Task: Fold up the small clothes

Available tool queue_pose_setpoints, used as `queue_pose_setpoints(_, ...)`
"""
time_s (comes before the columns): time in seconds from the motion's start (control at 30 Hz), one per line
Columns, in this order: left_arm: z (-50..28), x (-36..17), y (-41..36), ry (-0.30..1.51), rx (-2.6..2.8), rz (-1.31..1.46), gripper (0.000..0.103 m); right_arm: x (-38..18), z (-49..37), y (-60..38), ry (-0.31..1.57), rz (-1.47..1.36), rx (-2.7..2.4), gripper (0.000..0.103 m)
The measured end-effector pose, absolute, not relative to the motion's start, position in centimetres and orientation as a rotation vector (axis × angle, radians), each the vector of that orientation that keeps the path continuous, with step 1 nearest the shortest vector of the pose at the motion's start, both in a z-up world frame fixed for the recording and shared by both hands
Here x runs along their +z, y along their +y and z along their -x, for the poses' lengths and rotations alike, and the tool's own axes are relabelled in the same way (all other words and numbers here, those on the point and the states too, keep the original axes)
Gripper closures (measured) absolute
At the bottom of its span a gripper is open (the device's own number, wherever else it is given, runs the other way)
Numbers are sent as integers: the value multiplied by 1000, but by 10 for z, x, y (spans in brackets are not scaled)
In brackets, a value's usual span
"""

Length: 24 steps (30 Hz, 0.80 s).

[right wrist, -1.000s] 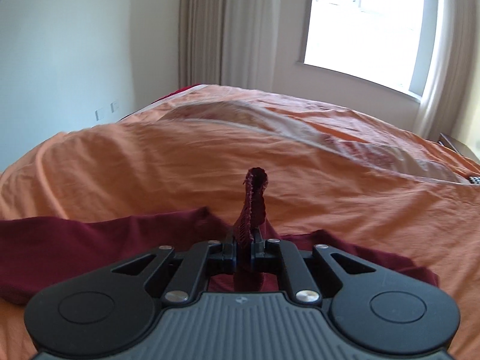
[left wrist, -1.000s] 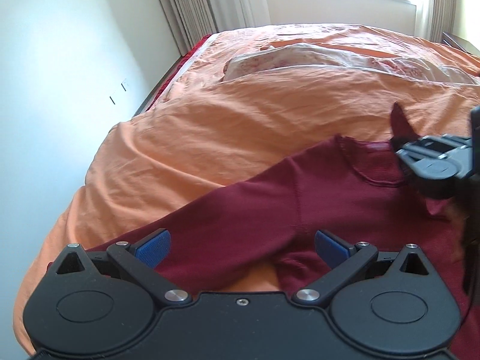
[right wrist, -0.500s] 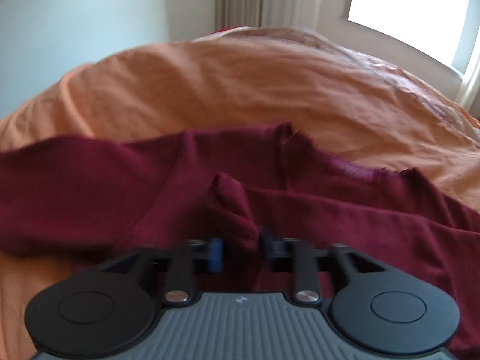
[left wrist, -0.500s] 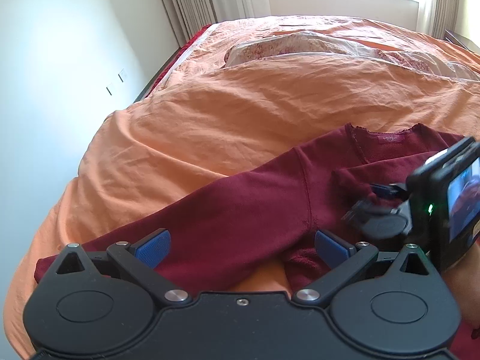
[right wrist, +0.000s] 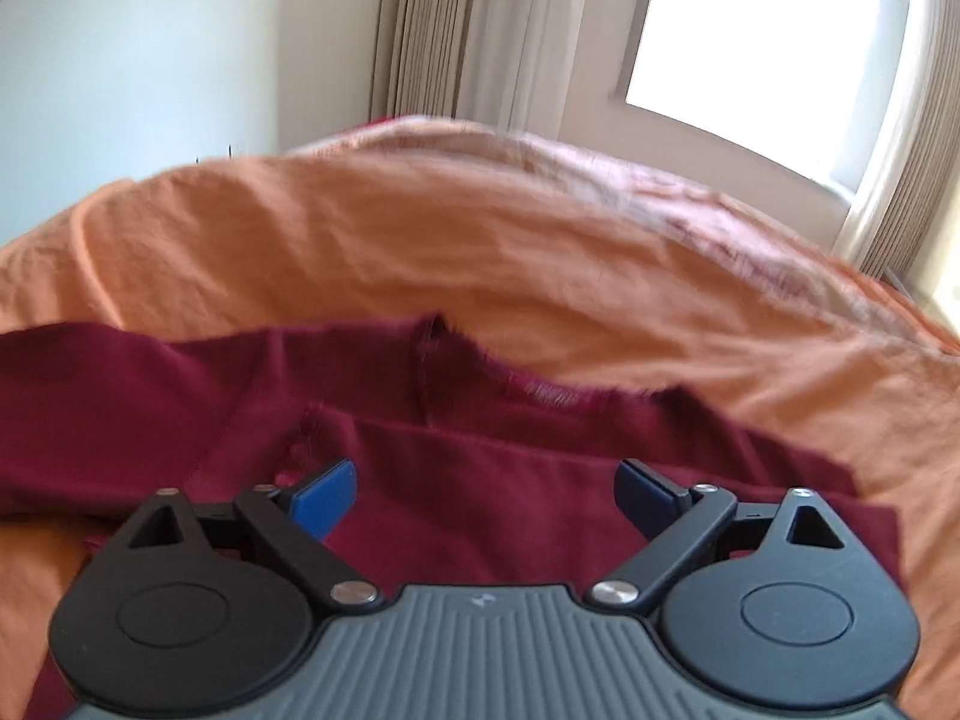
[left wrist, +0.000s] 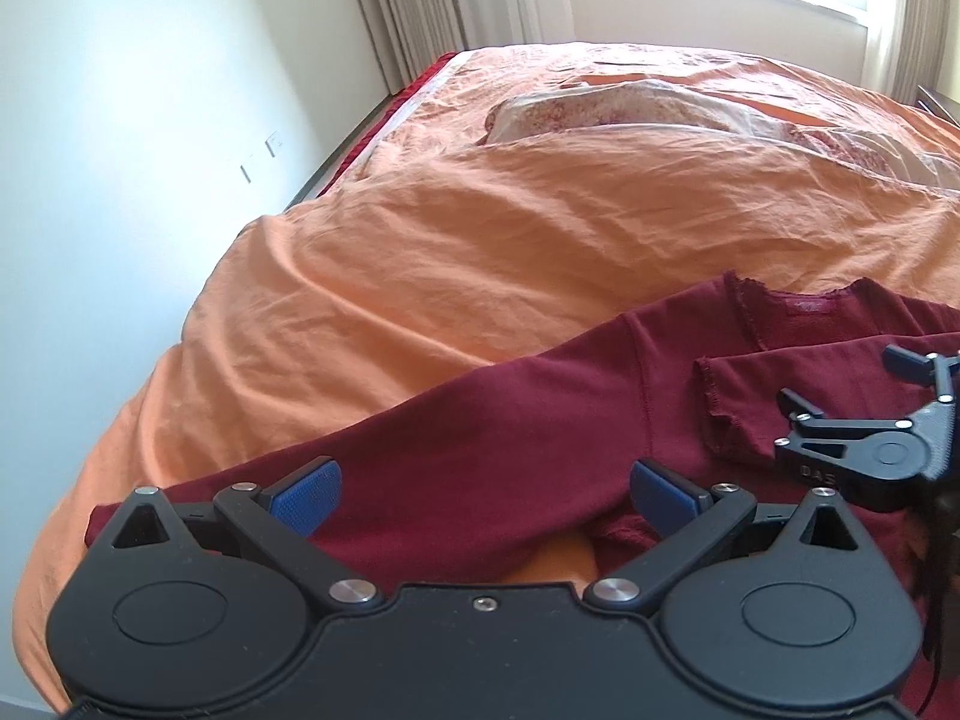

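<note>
A dark red long-sleeved top (left wrist: 540,408) lies flat on the orange duvet (left wrist: 480,252), neckline toward the far side. One sleeve (left wrist: 798,384) is folded across the chest, its cuff near the left shoulder seam. The other sleeve (left wrist: 336,480) stretches out to the left. My left gripper (left wrist: 483,489) hovers open over that stretched sleeve, nothing between its blue pads. My right gripper (right wrist: 485,495) is open just above the folded sleeve (right wrist: 480,480), and it shows at the right edge of the left wrist view as the right gripper (left wrist: 840,384).
The orange duvet (right wrist: 480,240) covers a wide bed. A patterned pillow (left wrist: 630,108) lies at the far end. A white wall (left wrist: 120,180) runs close along the bed's left side. Curtains (right wrist: 480,30) and a bright window (right wrist: 750,30) stand beyond.
My right gripper carried the sleeve cuff down onto the chest, opened and let it go. The sleeve now lies flat. My left gripper stayed open over the other sleeve.
</note>
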State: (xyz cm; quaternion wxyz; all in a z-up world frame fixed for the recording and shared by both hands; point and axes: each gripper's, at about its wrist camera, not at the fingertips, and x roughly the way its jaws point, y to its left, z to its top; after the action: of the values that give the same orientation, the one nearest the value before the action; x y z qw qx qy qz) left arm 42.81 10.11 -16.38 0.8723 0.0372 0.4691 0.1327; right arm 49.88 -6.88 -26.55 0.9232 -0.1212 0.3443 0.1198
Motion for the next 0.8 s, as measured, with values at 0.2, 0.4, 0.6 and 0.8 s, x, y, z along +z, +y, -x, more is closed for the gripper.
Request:
queue_pose_setpoints(0.2,-419,-171,117,994,312,-81,1,-296,-495,-35,784,409,338,14)
queue_pose_setpoints(0.4,-409,-177,142,1001,367,-41,1,-299,-490,-30,799,431,323,13)
queue_pose_setpoints(0.6,-396,-180,176,1009,445,-6,1,-272,-475,-33,710,441,317,13)
queue_pose_setpoints(0.8,-389,-177,188,993,460,8,1,-269,-473,-30,752,453,297,13)
